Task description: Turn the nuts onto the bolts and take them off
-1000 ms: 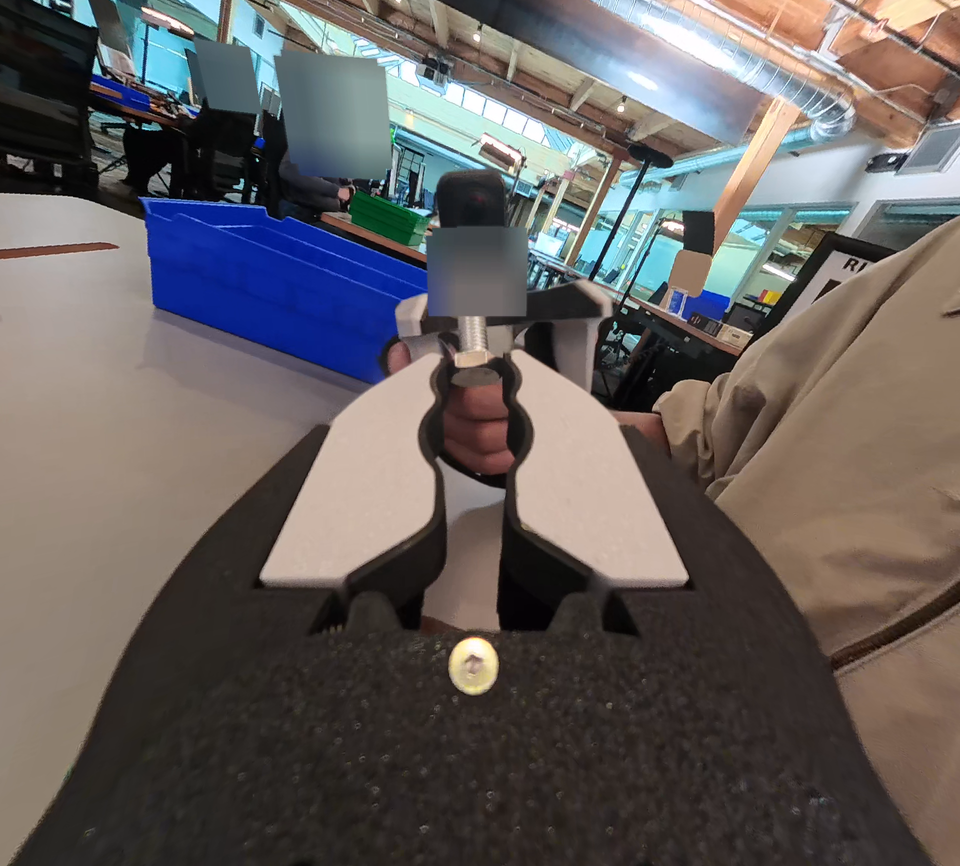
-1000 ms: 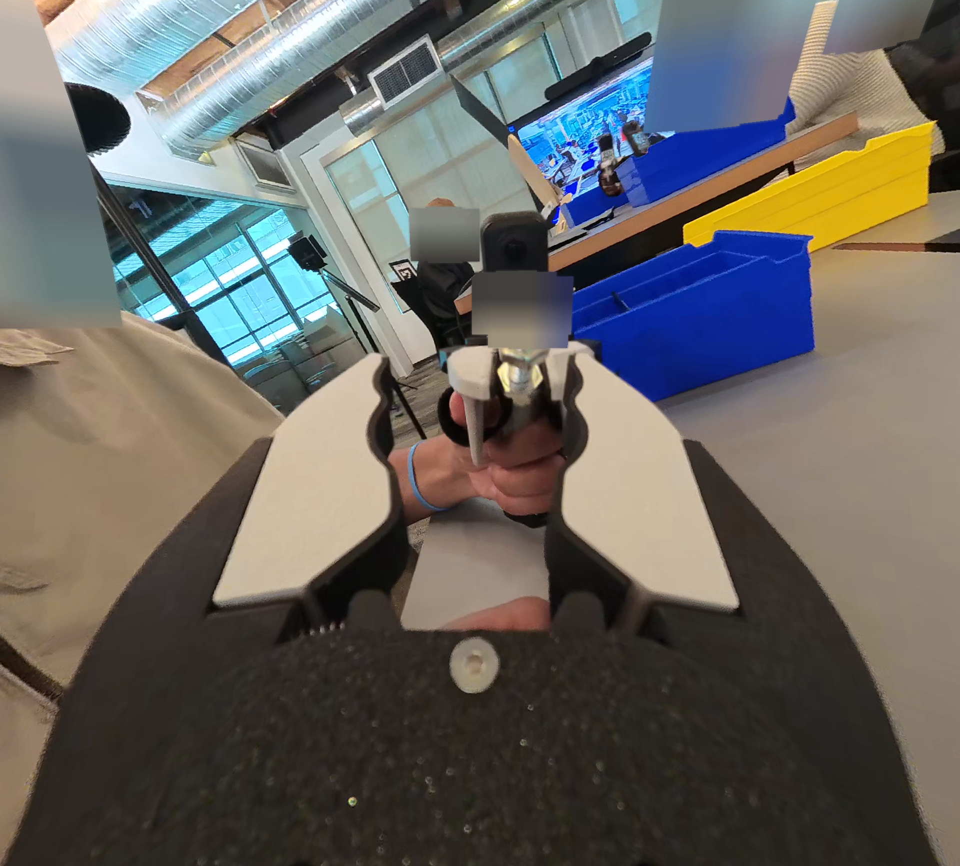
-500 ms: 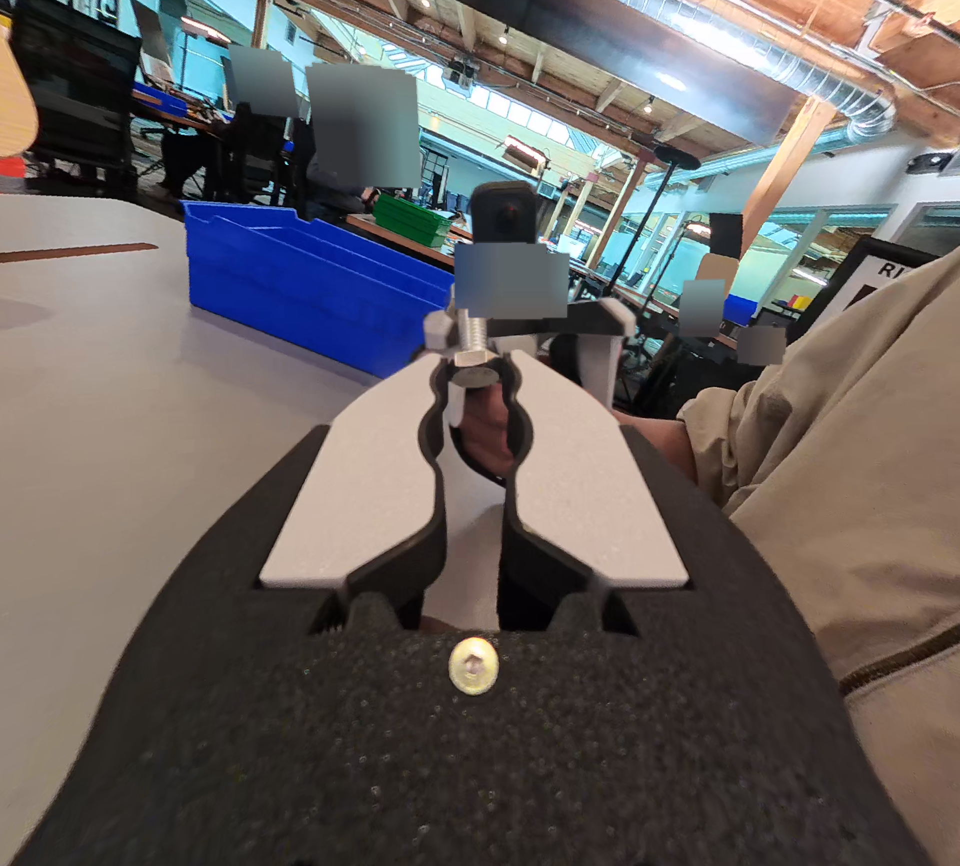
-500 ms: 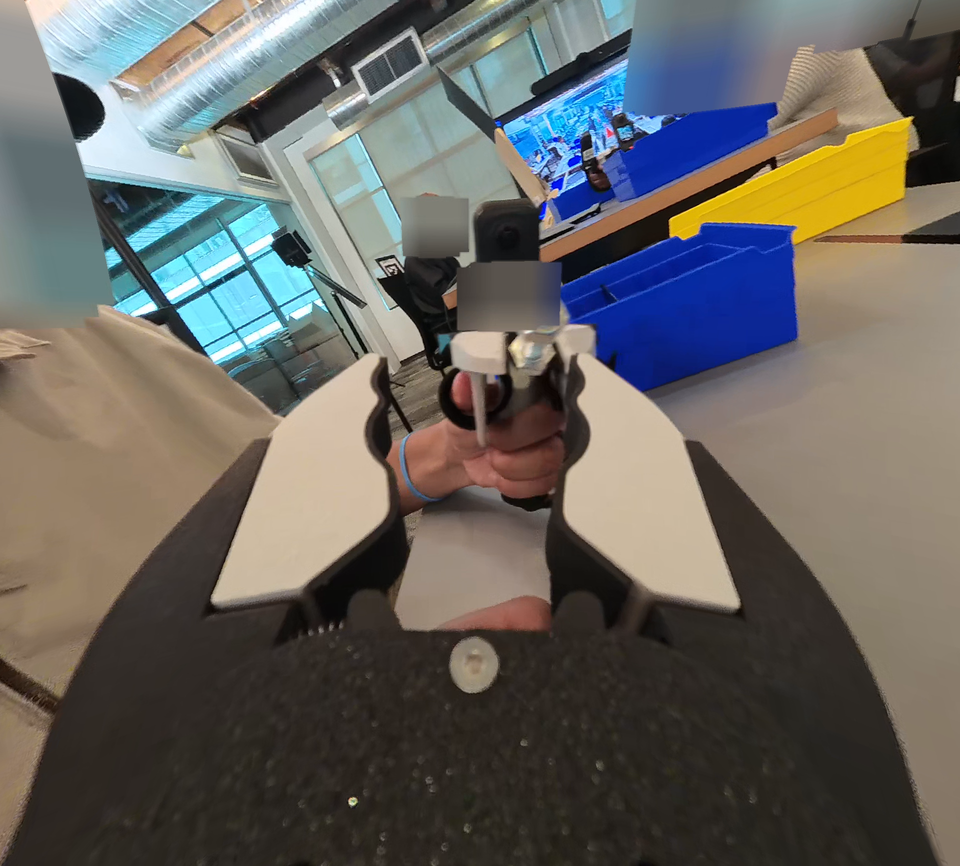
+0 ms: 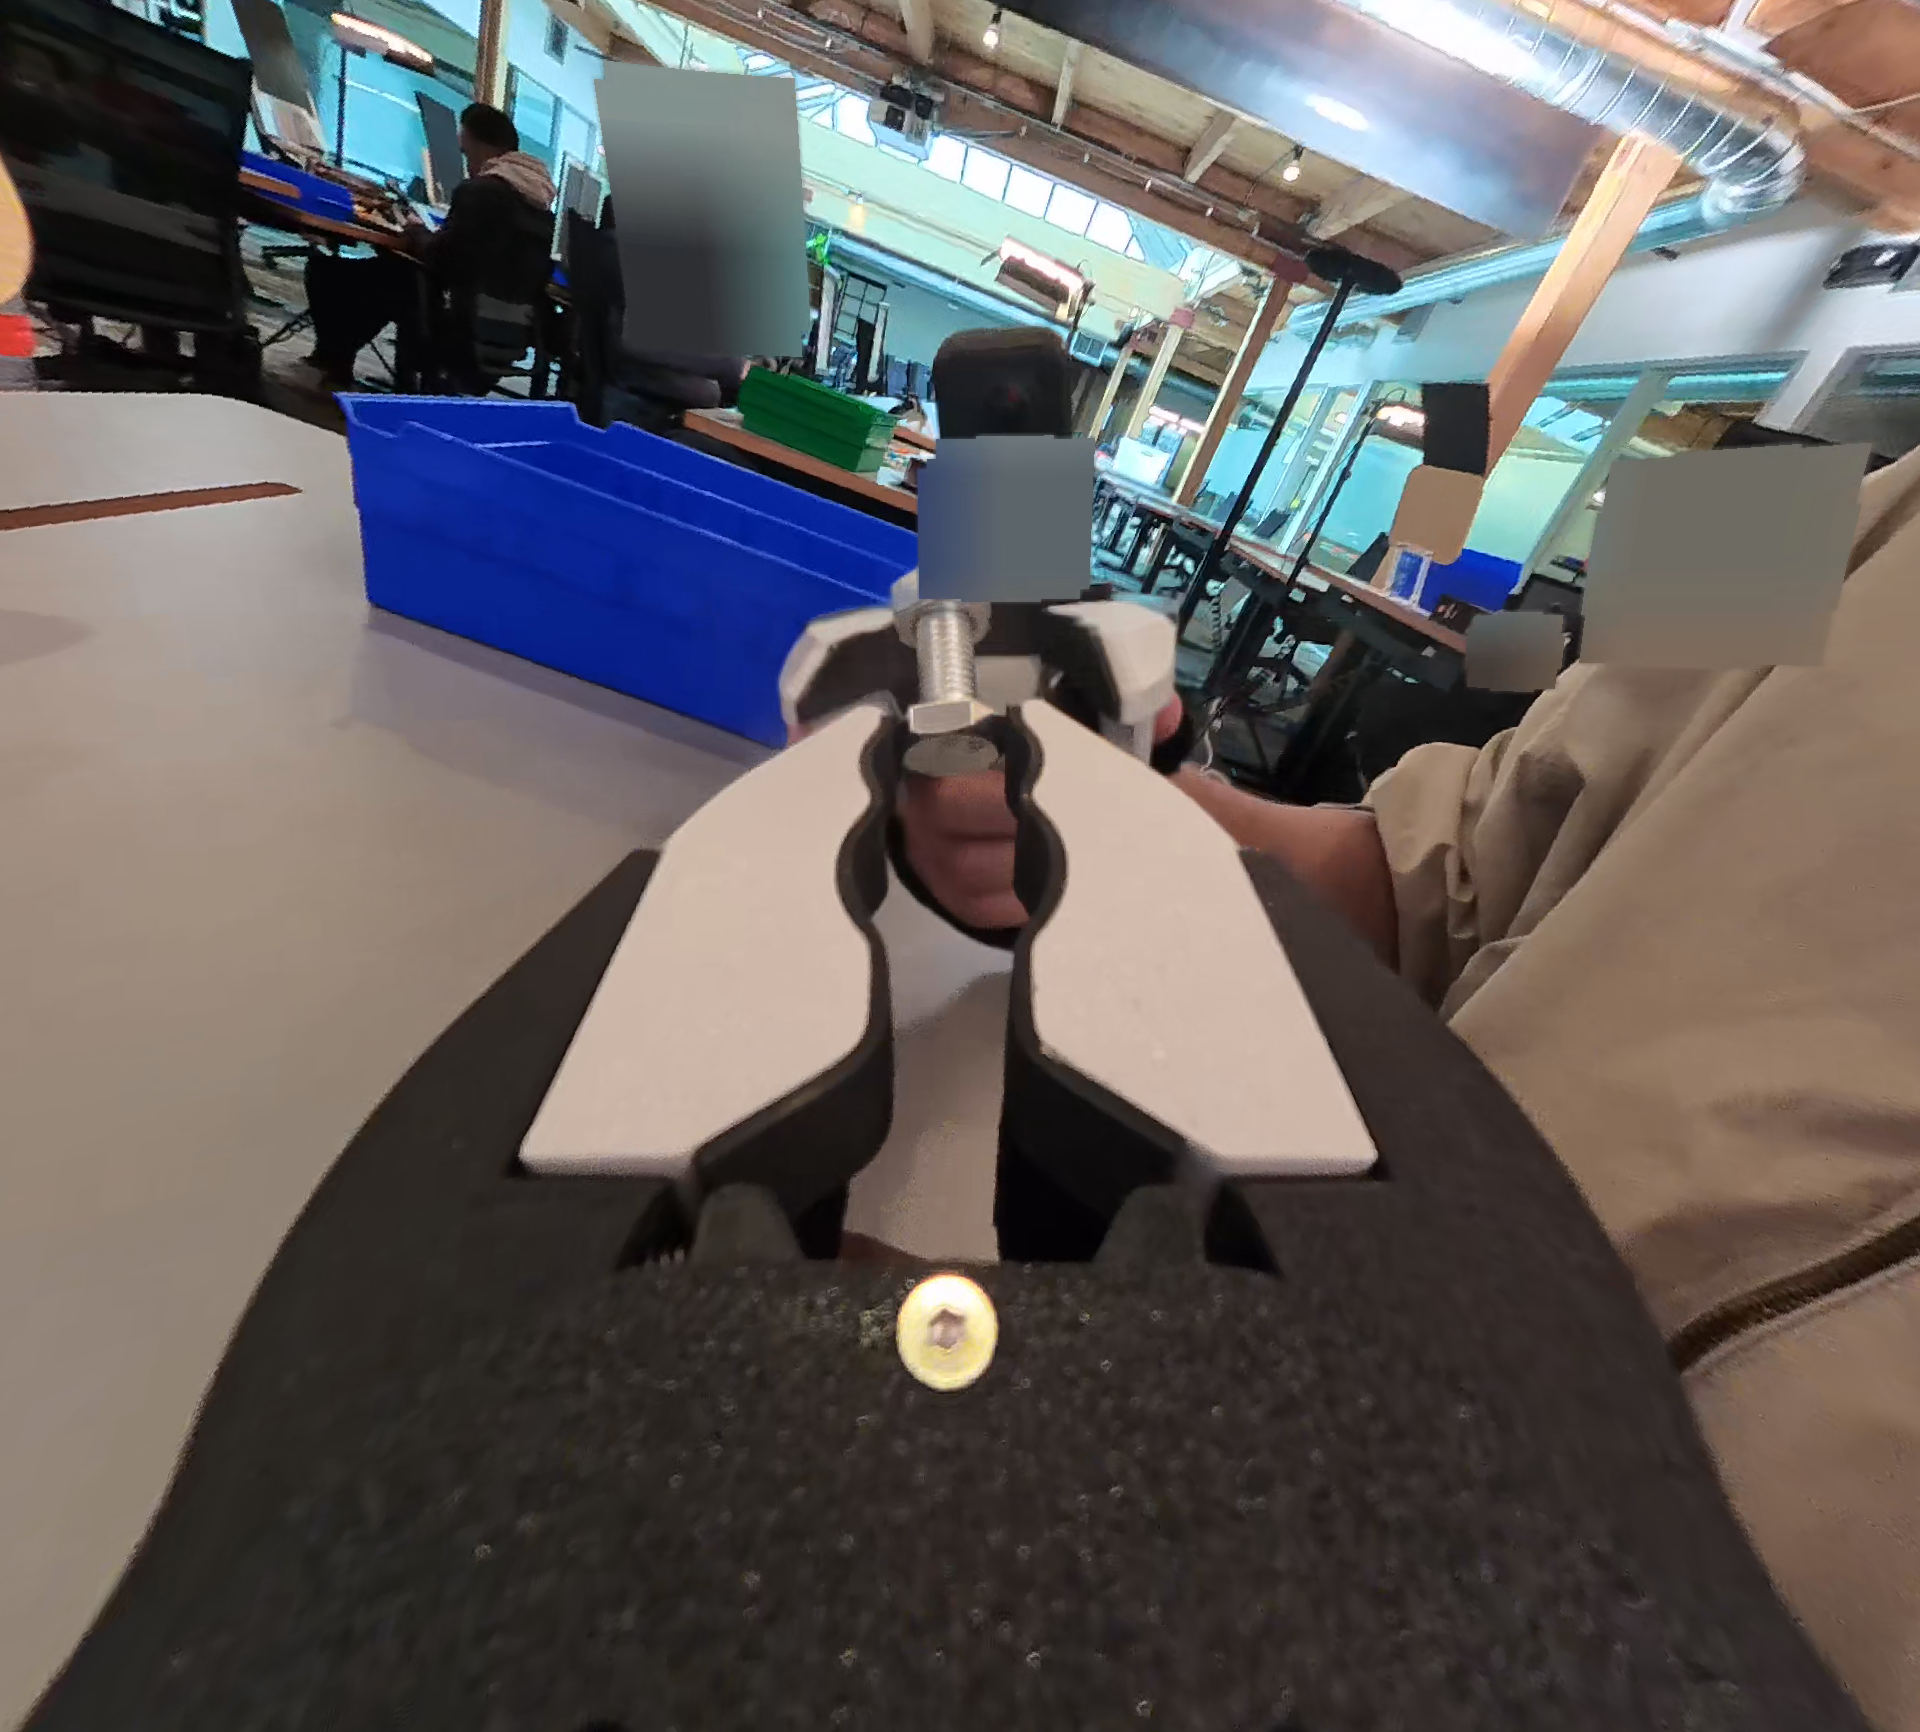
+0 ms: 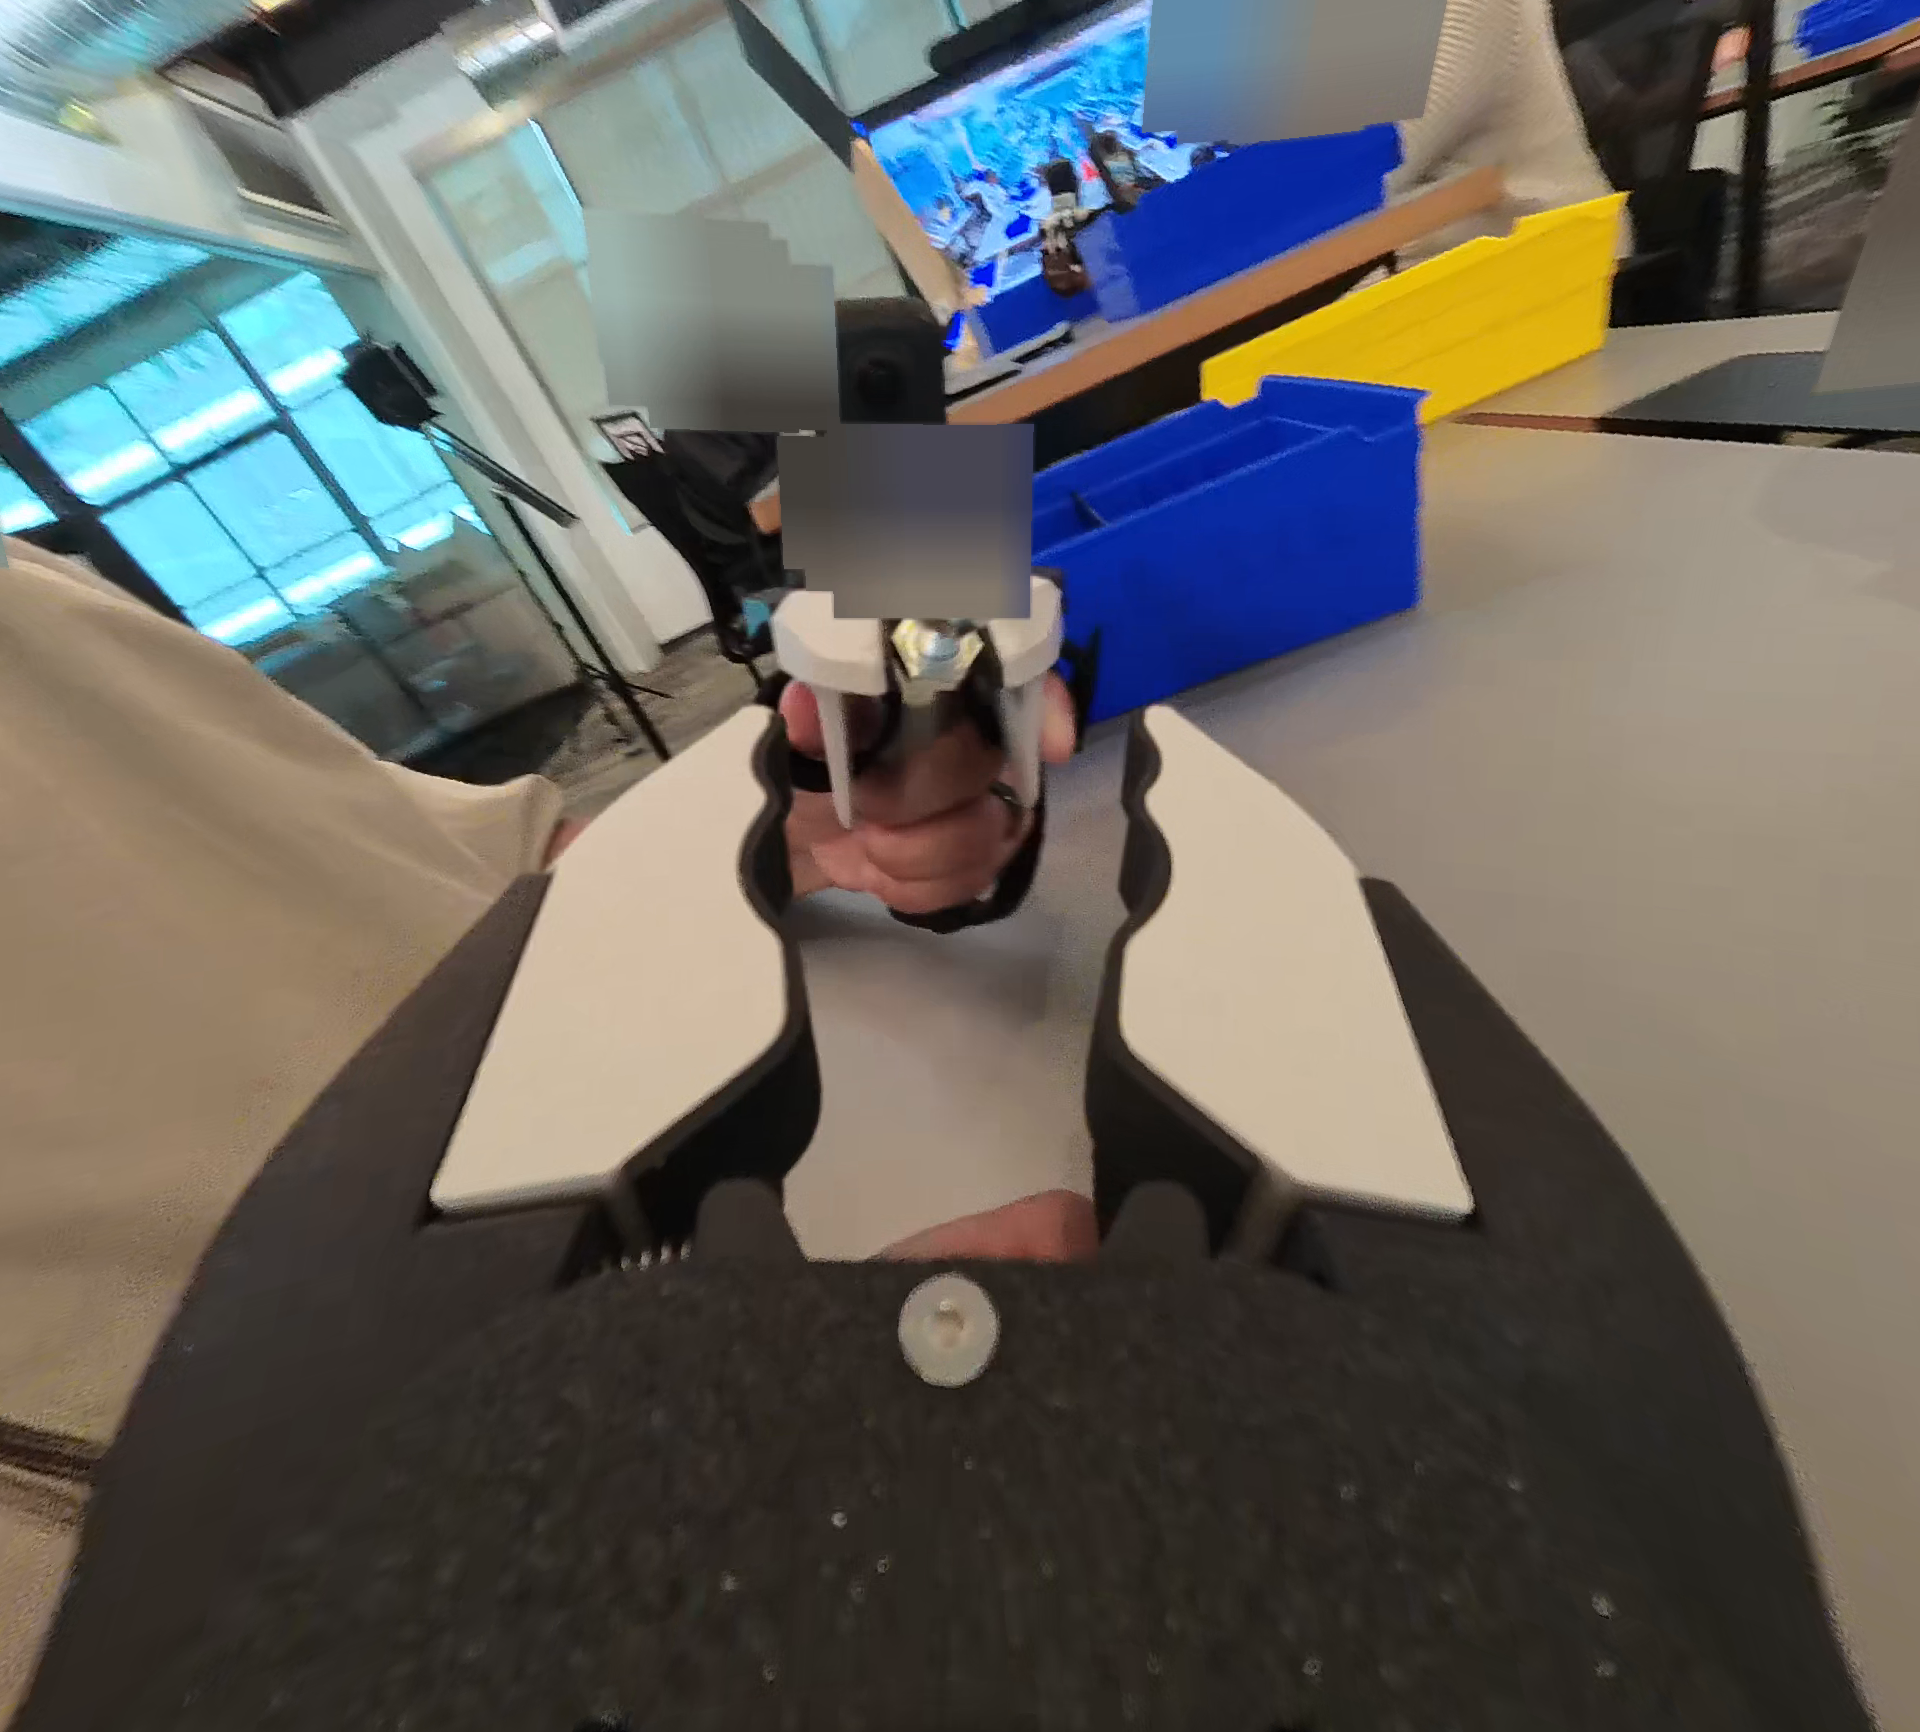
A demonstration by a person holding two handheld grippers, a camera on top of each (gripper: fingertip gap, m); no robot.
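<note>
Up off the grey table point(image 5: 208, 851), we hold the two grippers facing each other, tip to tip. Our left gripper point(image 5: 948, 752) is clenched on the hexagonal head of a silver bolt point(image 5: 943, 659) — its two fingers point(image 5: 769, 903) pinch the head from either side, and the threaded shank sticks straight out ahead toward the other tool. In the left wrist view the far end of that shank reaches the right gripper point(image 5: 982, 643), seen head-on, where the tip disappears under a blurred patch, so we cannot tell from here what sits on it.

From the right wrist view our right gripper point(image 6: 951, 752) stands released: its fingers point(image 6: 644, 955) are spread well apart with nothing between them. Past their tips we see the left gripper point(image 6: 920, 685) end-on, with the bolt's threaded end point(image 6: 940, 646) pointing back at us and a hex nut point(image 6: 923, 656) around it. Whether the nut is partly threaded on or only resting at the tip we cannot make out. A hand point(image 6: 914, 841) grips the left tool's handle below.

A blue bin point(image 5: 623, 539) sits on the table behind the tools, well apart from them; a yellow bin point(image 6: 1434, 321) lies farther back. A beige sleeve point(image 5: 1610, 903) fills the right edge of the left wrist view.
</note>
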